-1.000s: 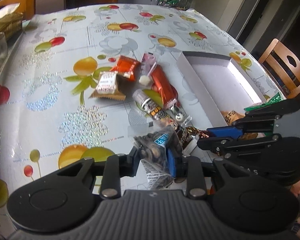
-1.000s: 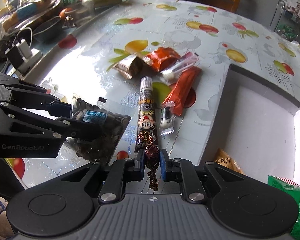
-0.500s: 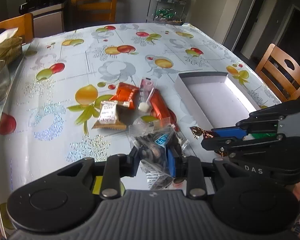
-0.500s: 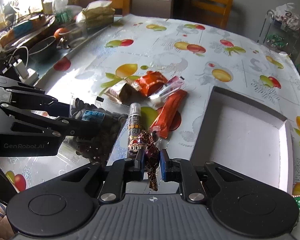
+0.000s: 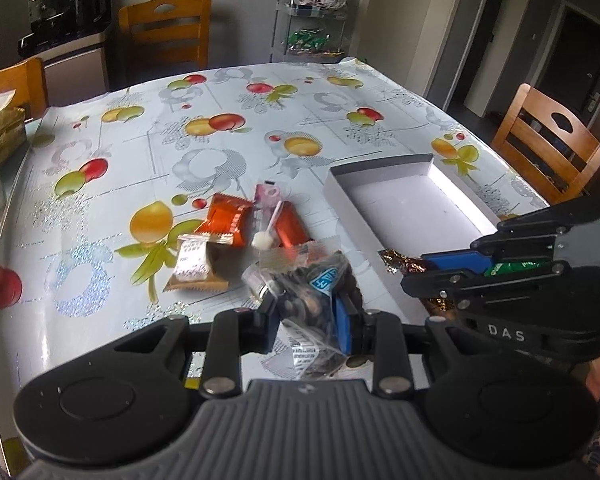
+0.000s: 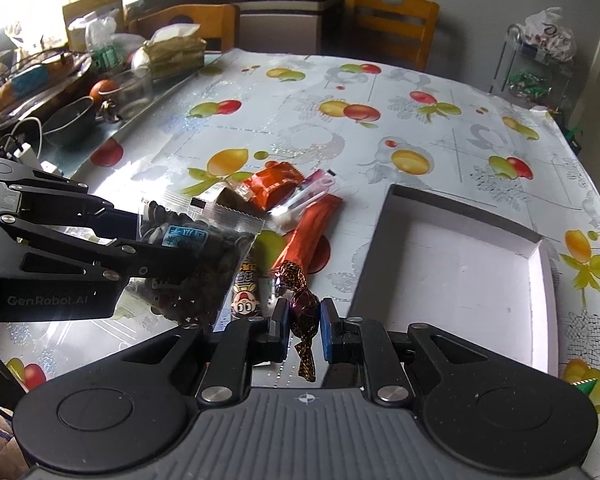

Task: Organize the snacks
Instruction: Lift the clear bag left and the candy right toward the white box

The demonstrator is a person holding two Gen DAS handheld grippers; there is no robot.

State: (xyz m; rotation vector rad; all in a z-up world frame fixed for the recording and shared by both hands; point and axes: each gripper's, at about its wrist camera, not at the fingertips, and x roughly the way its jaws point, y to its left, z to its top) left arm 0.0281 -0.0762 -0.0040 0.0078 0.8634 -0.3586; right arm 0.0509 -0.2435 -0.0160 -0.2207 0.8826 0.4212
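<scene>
- The left gripper (image 5: 306, 312) has its jaws closed on a clear bag (image 5: 320, 284) of dark round snacks with a blue label; the bag hangs above the bench (image 5: 100, 240), clear of it.
- The right gripper (image 6: 305, 326) has its jaws narrow, clamped on a candy (image 6: 305, 306) in a brown-purple foil twist wrapper; one twisted end sticks up past the pads, the other hangs below.
- In the left view the right gripper sits to the right, over the near end of the tray (image 5: 342, 196), the candy's foil end poking out.
- The white tray lies on the bench right of the snack pile; its floor is bare where visible.
- On the bench left of the tray lie an orange pack (image 5: 228, 220), a long red-orange stick pack (image 6: 312, 228), a pink lollipop pack (image 5: 266, 204), a brown wafer pack (image 5: 196, 268) and a tube snack (image 6: 244, 292) with a cartoon face.
- A green packet (image 5: 512, 268) shows behind the right gripper, partly hidden.
</scene>
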